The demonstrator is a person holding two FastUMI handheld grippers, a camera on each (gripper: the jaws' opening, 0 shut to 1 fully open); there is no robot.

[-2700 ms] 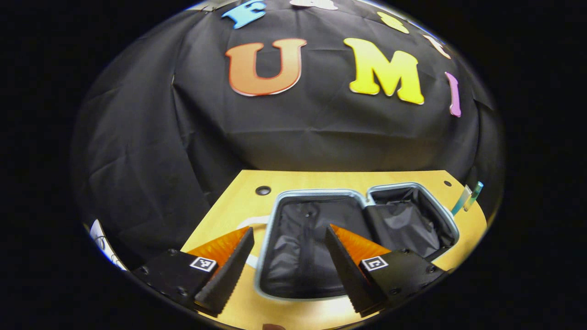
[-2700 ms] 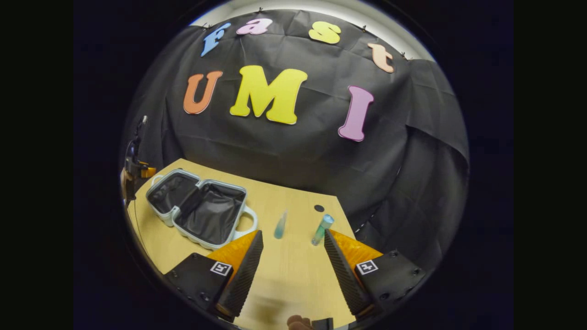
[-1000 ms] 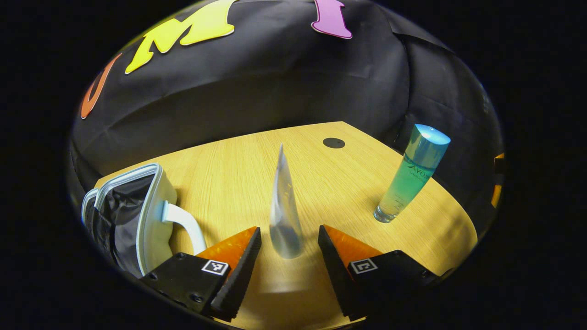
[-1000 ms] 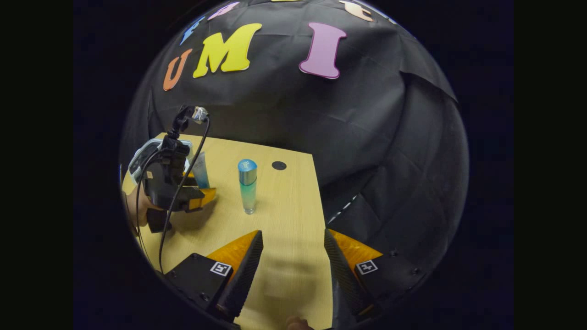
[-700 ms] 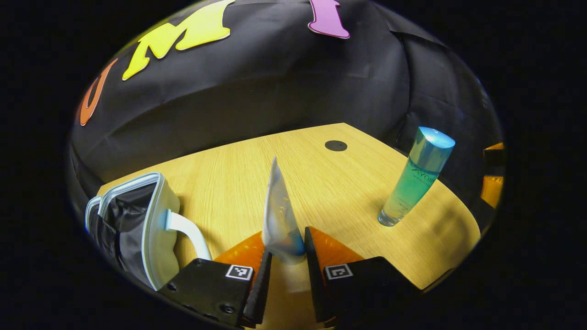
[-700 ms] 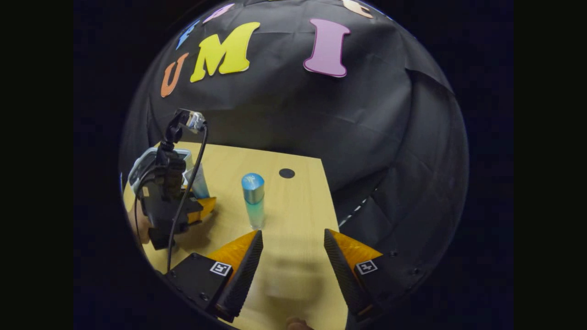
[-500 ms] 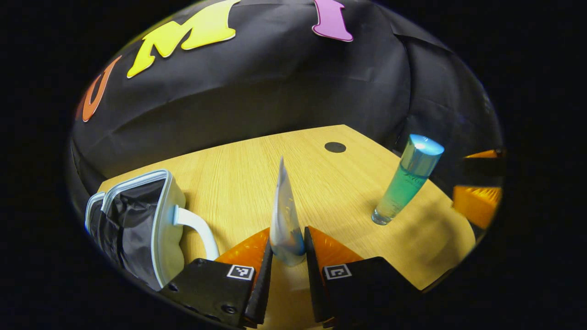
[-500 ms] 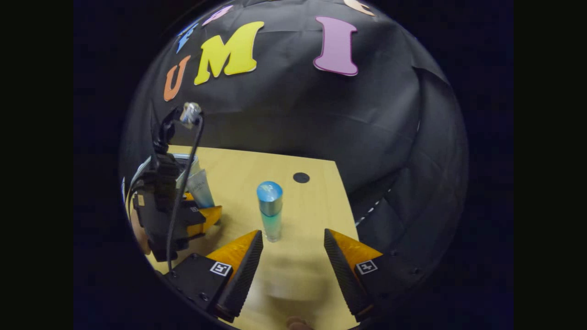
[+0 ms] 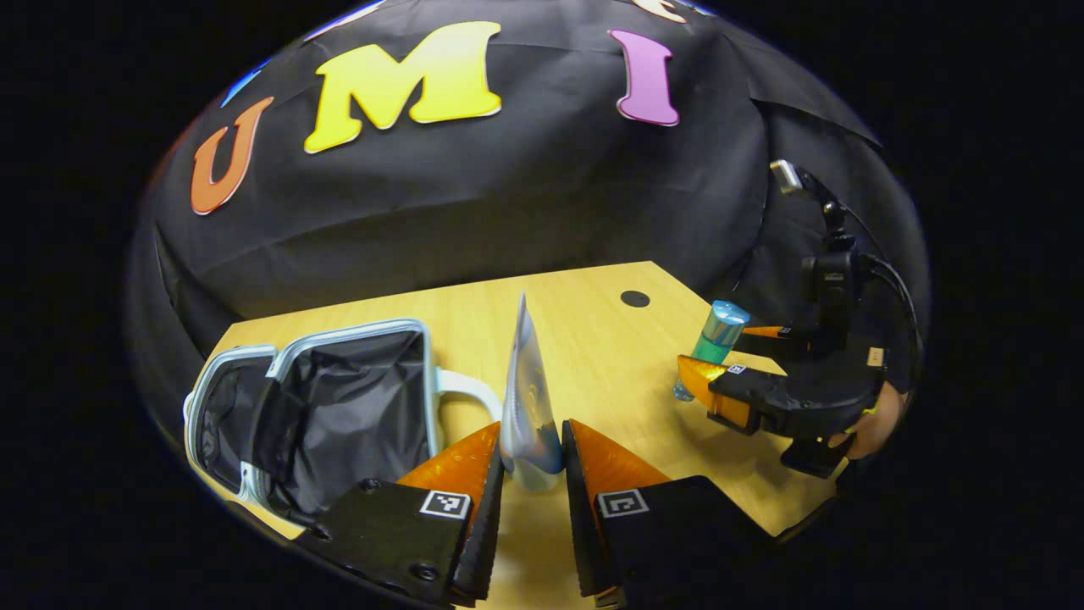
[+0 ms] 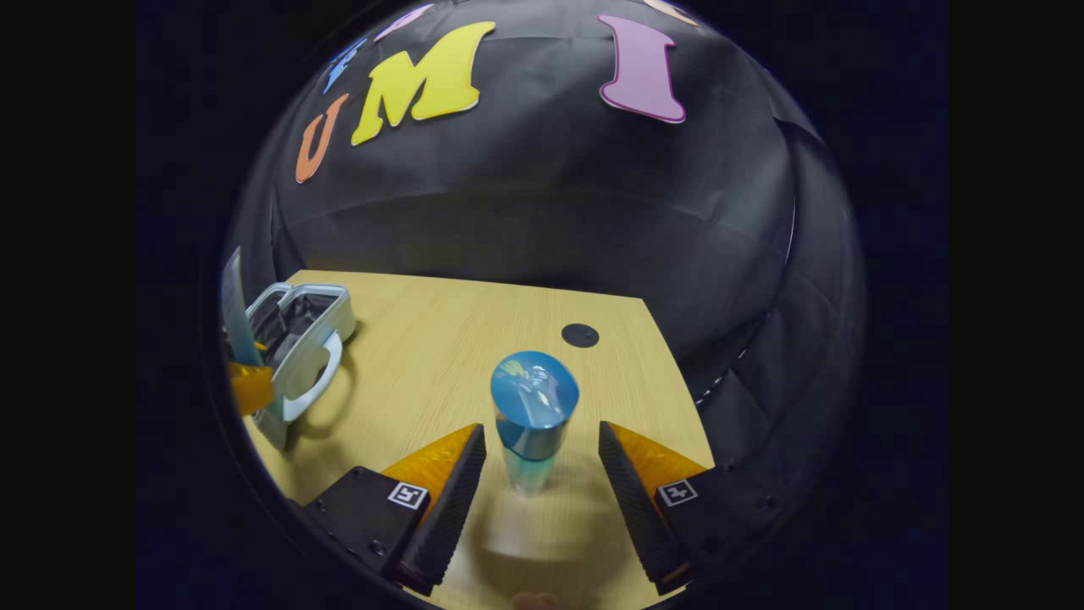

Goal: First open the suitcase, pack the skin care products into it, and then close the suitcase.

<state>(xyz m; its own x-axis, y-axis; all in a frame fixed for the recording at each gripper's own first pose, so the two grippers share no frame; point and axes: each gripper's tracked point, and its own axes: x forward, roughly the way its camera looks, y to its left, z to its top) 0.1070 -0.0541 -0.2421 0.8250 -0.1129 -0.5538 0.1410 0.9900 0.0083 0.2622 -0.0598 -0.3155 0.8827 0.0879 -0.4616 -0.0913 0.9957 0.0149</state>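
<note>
Suitcase (image 9: 339, 407): open on the table (image 9: 584, 322), off to the left of my left gripper (image 9: 532, 474); black lining bare, nothing packed that I can see.
Left tool: clenched on the tube (image 9: 527, 398), which stands upright between both fingers.
Right tool: my right gripper (image 10: 533, 474) has its fingers spread, one either side of the green bottle (image 10: 532, 424), not touching it.
Bottle: upright on the wood, straight ahead of that gripper, well apart from the case.
Done: opening, I judge.
Left: carry tube into the case, grasp and pack bottle, close lid.
</note>
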